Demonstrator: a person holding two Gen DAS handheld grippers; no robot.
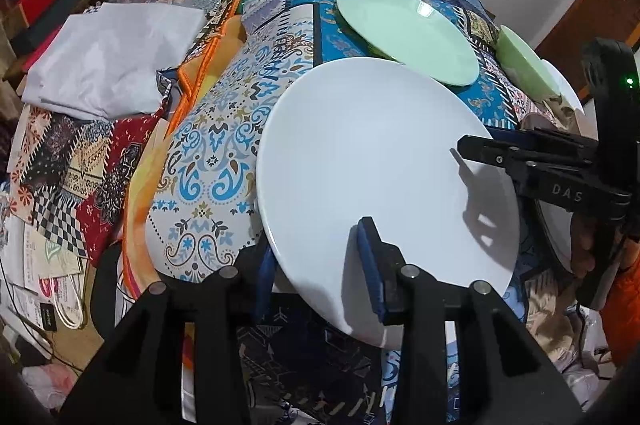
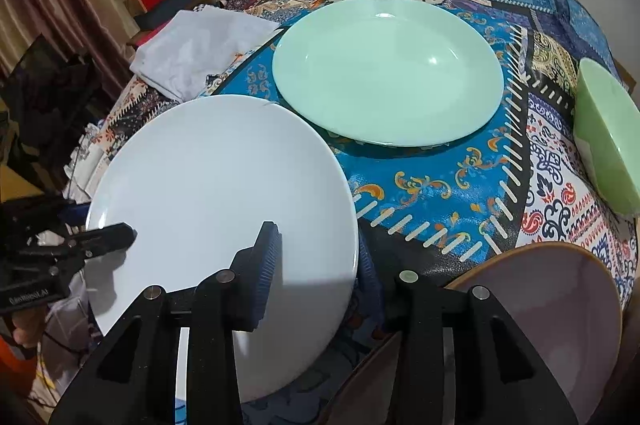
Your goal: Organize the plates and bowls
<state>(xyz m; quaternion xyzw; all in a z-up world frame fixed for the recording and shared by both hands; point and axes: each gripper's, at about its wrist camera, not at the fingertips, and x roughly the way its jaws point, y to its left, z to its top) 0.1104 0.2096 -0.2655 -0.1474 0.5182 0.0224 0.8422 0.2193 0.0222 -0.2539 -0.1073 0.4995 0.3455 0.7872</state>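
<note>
We gripped the round white ceramic plate [image 1: 384, 177] by opposite rims, left gripper [image 1: 320, 265] and right gripper [image 2: 316, 265] both clamped on it, above the patterned tablecloth [image 2: 440, 185]. Next, likely: stacking it onto the pale green plate [image 2: 388, 73] just beyond.

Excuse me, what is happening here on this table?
A person is sorting dishes with two handheld grippers. Both the left gripper and the right gripper are clamped on opposite edges of the white plate, holding it over the patterned tablecloth. A green plate lies just behind it; a green bowl stands to the right.
</note>
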